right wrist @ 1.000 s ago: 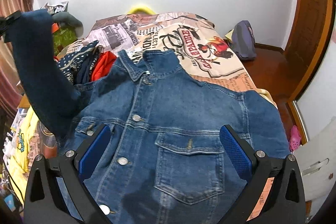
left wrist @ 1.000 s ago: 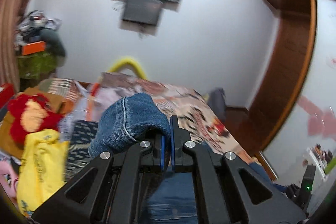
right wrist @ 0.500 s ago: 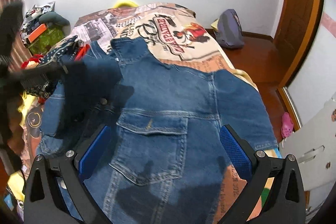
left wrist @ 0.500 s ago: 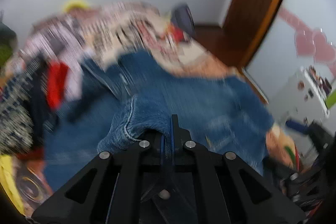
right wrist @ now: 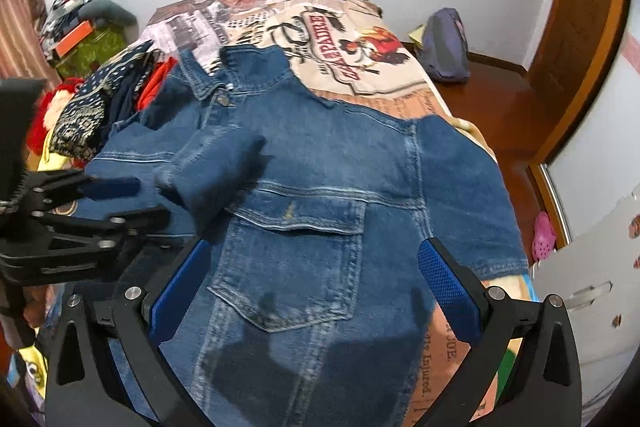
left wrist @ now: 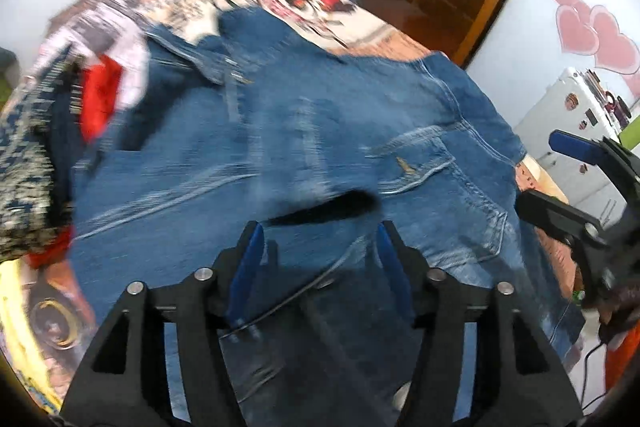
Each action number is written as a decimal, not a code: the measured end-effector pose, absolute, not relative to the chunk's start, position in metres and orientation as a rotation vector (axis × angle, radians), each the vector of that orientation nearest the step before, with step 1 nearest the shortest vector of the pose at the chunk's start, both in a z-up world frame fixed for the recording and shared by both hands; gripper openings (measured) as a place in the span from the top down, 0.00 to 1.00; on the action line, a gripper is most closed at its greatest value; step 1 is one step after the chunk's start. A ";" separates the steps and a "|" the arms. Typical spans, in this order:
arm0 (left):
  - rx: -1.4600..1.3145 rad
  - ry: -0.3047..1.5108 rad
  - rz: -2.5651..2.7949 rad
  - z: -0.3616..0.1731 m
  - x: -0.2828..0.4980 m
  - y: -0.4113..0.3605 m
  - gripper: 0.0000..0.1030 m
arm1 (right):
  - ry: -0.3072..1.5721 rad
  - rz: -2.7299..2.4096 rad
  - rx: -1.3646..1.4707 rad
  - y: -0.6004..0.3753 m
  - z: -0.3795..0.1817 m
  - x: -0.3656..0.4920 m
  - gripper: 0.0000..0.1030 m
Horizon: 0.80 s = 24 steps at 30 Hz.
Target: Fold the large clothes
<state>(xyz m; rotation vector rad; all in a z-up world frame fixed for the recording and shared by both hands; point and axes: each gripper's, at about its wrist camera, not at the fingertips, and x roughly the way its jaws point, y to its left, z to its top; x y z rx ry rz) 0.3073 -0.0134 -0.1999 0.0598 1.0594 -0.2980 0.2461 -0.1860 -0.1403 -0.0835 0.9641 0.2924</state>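
A blue denim jacket (right wrist: 328, 187) lies front up on the printed bedspread (right wrist: 340, 39), collar toward the far wall. Its left sleeve (right wrist: 212, 167) is folded across the chest. The jacket also fills the blurred left wrist view (left wrist: 320, 131). My left gripper (left wrist: 316, 247) is open and empty, just above the jacket; it shows in the right wrist view (right wrist: 116, 201) beside the folded sleeve. My right gripper (right wrist: 316, 283) is open and empty above the jacket's lower front; it shows at the right edge of the left wrist view (left wrist: 576, 179).
A heap of patterned, red and yellow clothes (right wrist: 96, 103) lies at the bed's left side. A purple bag (right wrist: 444, 47) sits on the wooden floor by the far wall. A wooden door (right wrist: 580, 11) and a white cabinet (right wrist: 596, 291) stand on the right.
My left gripper carried the sleeve down across the jacket's chest and let go of it; its jaws are now open. My right gripper stayed open and shifted slightly.
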 end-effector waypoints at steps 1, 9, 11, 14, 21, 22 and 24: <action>0.063 1.046 -0.286 -0.195 0.306 -0.007 0.37 | 0.964 0.301 -0.090 -0.182 -0.140 0.247 0.00; 0.084 0.961 -0.036 -0.184 0.264 0.095 0.19 | 0.993 0.385 -0.203 -0.129 -0.148 0.261 0.00; 0.095 0.981 0.019 -0.194 0.257 0.116 0.19 | 1.009 0.416 -0.236 -0.115 -0.154 0.267 0.00; 0.067 1.027 0.082 -0.215 0.248 0.145 0.19 | 1.033 0.421 -0.286 -0.098 -0.166 0.279 0.01; -0.011 1.147 0.144 -0.270 0.234 0.185 0.19 | 1.079 0.406 -0.402 -0.067 -0.195 0.301 0.28; -0.020 1.160 0.145 -0.277 0.234 0.188 0.19 | 1.080 0.409 -0.416 -0.062 -0.198 0.303 0.37; -0.038 1.186 0.158 -0.289 0.239 0.192 0.19 | 1.070 0.407 -0.435 -0.057 -0.201 0.306 0.51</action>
